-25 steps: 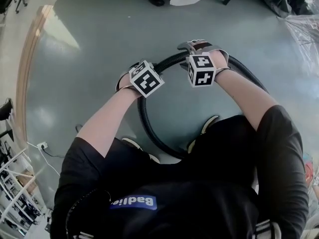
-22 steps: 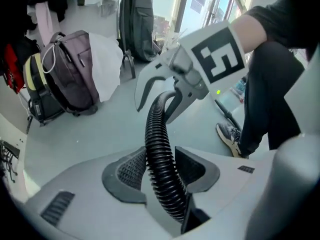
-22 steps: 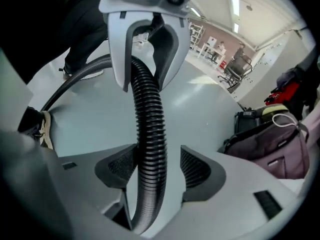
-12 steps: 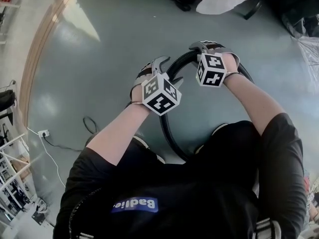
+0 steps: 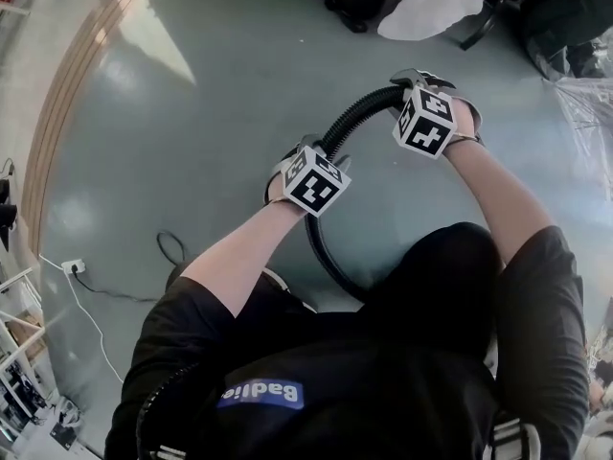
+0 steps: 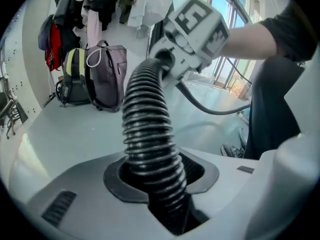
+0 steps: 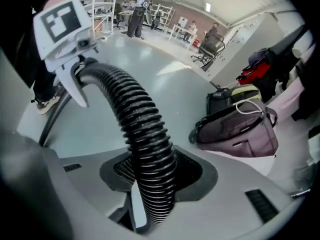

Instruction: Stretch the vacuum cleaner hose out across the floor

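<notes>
Far left: a thin white cable (image 5: pixel 91 293) lies on the grey floor (image 5: pixel 211 103).

Centre: the left gripper (image 5: pixel 326 151) points downward. Its jaws pinch the black ribbed vacuum cleaner hose (image 5: pixel 356 113), having just closed in on it. The left gripper view shows the hose running straight through between the pads.

Hose position: it arches clear of the floor between the two grippers. Below the left gripper it curves down in a loop toward the person's shoes and passes out of sight behind the torso.

Right: the right gripper (image 5: pixel 407 82) also points downward. Its jaws are clamped on the same hose further along, having just eased slightly wider. The hose sits between the pads and touches both.

Beyond, to the right, a purple backpack (image 7: pixel 240 126) rests on the floor.
</notes>
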The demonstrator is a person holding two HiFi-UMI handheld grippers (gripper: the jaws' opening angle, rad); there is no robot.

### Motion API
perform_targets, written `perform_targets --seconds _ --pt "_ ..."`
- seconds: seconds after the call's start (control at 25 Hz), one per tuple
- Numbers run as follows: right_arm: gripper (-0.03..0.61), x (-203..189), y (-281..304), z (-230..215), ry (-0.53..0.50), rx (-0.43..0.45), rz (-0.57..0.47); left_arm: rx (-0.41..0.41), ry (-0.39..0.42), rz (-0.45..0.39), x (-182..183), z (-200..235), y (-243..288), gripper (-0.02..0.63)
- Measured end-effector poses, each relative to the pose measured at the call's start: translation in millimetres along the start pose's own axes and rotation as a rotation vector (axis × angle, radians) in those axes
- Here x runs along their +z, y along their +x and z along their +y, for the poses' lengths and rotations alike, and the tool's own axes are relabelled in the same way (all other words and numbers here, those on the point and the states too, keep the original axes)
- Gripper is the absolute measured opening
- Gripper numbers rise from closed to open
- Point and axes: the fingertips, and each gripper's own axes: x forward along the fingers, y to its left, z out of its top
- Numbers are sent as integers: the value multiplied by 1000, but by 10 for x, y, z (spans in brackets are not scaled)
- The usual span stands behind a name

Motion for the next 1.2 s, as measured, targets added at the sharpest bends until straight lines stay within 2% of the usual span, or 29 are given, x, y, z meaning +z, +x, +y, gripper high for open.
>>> perform_targets --seconds 0.08,0.16,0.28,0.4,0.48,0.52,0.6,0.64,0.72,0.8,0.88,0.96,1.08,1.2 --pt "167 -20 -42 55 -5 8 16 -34 31 -2 87 128 -208 160" --pt "222 146 -163 76 -65 -18 -2 -85 55 26 135 203 -381 160" --pt "273 686 -384 174 -235 -59 -63 -85 177 94 165 393 -635 160" --pt "273 1232 -440 407 -441 -53 -117 -139 314 172 222 467 -931 160" --pt "273 1521 -408 473 -471 -60 -145 -203 358 216 254 439 -1147 175" --pt "269 1646 -403 448 -433 -65 -162 -223 372 229 261 433 -1243 183" --pt "97 1841 -440 305 -316 -85 -183 -189 395 202 301 511 -1372 207" --pt "100 1899 -464 218 -280 -104 -175 -134 405 154 349 593 -1415 220" --pt "101 1943 -496 35 -224 -147 -134 -3 396 38 436 787 -1523 332" --pt "111 1914 -539 -196 -95 -163 -107 66 317 -54 412 910 -1631 342" --pt "117 1841 -612 -426 70 -162 -88 80 233 -118 281 935 -1687 345" --pt "120 1782 -710 -617 182 -174 -61 101 196 -160 136 950 -1713 356" --pt "120 1830 -892 -840 262 -195 -42 149 142 -224 8 1069 -1737 357" --pt "127 1990 -996 -870 308 -176 -42 131 62 -277 -35 1180 -1687 356"
